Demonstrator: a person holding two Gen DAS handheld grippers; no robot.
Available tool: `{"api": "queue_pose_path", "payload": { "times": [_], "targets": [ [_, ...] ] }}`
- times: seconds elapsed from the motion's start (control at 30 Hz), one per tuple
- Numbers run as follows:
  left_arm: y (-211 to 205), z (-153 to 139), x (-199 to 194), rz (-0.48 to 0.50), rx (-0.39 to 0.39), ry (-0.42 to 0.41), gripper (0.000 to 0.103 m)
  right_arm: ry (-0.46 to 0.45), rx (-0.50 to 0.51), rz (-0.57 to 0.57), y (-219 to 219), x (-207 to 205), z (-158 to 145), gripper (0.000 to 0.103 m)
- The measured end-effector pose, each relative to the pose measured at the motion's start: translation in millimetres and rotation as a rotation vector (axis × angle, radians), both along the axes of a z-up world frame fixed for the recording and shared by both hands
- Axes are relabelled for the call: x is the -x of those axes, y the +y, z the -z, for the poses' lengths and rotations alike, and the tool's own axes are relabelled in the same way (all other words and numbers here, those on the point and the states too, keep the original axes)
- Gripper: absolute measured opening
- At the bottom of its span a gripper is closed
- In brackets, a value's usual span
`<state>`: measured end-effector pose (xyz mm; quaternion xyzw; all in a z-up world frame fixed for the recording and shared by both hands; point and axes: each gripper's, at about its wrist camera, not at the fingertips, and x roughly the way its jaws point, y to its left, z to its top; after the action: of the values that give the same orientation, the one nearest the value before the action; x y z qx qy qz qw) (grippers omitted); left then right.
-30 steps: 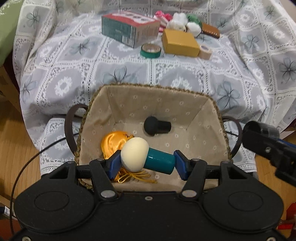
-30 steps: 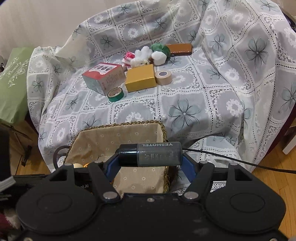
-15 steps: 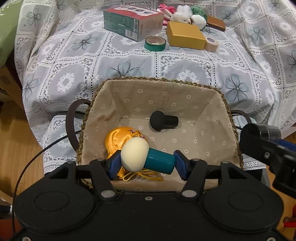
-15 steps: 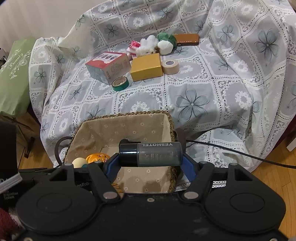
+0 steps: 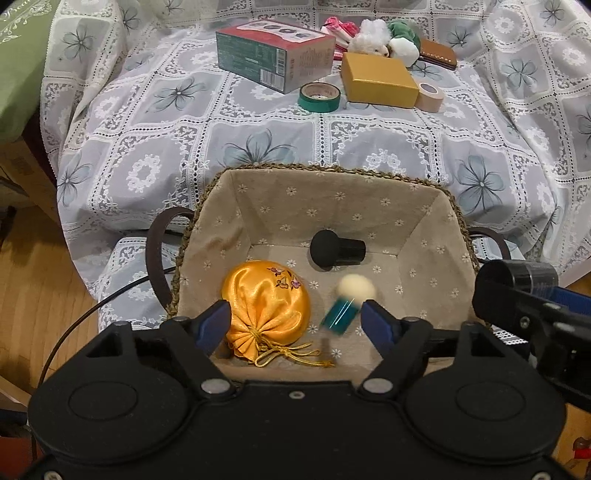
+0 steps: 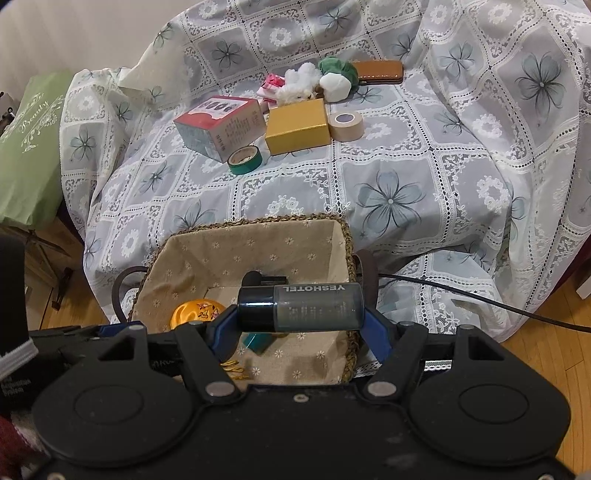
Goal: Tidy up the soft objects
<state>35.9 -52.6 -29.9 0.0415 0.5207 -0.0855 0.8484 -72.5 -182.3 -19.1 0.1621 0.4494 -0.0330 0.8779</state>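
Two grippers worked above a fabric-lined basket (image 5: 332, 192) set in front of a lace-draped seat. Left gripper (image 5: 295, 321): its jaws had just been opening and stood apart, with the teal-handled cream puff (image 5: 349, 299) blurred between them, clear of both blue pads (image 5: 212, 325) and tilted over the basket floor. Also inside the basket lay an orange satin pouch (image 5: 267, 306), just beside the puff and touching the near-left wall, and a black puff (image 5: 334, 249) on its side toward the far wall. Right gripper (image 6: 301, 321): clamped endwise on a dark bottle (image 6: 301, 308) printed YESHOTEL, held level over the basket's near-right corner. On the lace cloth (image 5: 369, 147), well beyond the basket, stood a red-and-green carton (image 5: 273, 55), a green tape roll (image 5: 319, 98), a yellow box (image 5: 378, 79) and a beige tape roll (image 5: 428, 96); behind them clustered a white plush toy (image 5: 371, 35), a green-and-white soft item (image 5: 404, 40), a pink item (image 5: 340, 27) and a brown case (image 5: 437, 53).
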Motion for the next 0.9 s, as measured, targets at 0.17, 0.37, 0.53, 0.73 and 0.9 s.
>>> {"api": "queue_pose_path", "payload": {
  "times": [0.17,0.37,0.53,0.73,0.9],
  "targets": [
    [2.8,-2.5,1.9,-0.017,-0.014,-0.016,0.083,0.003,0.0,-0.013,2.4,-0.5,0.5,0.07],
    [5.3,-4.5,3.2,-0.03,-0.022,-0.027,0.083,-0.008,0.011,-0.032,5.2,0.2,-1.6,0.071],
    [7.0,-4.6,2.7,-0.033,-0.017,-0.022,0.083,-0.011,0.023,-0.027,4.9,1.8,-2.8,0.071],
    [7.9,-4.4,3.3,-0.035,-0.015,-0.02,0.083,-0.004,0.028,-0.024,4.1,2.0,-2.0,0.074],
    [8.4,-4.6,3.7,-0.039,-0.019,-0.022,0.084,-0.002,0.032,-0.02,3.8,2.4,-1.9,0.075]
  ]
}}
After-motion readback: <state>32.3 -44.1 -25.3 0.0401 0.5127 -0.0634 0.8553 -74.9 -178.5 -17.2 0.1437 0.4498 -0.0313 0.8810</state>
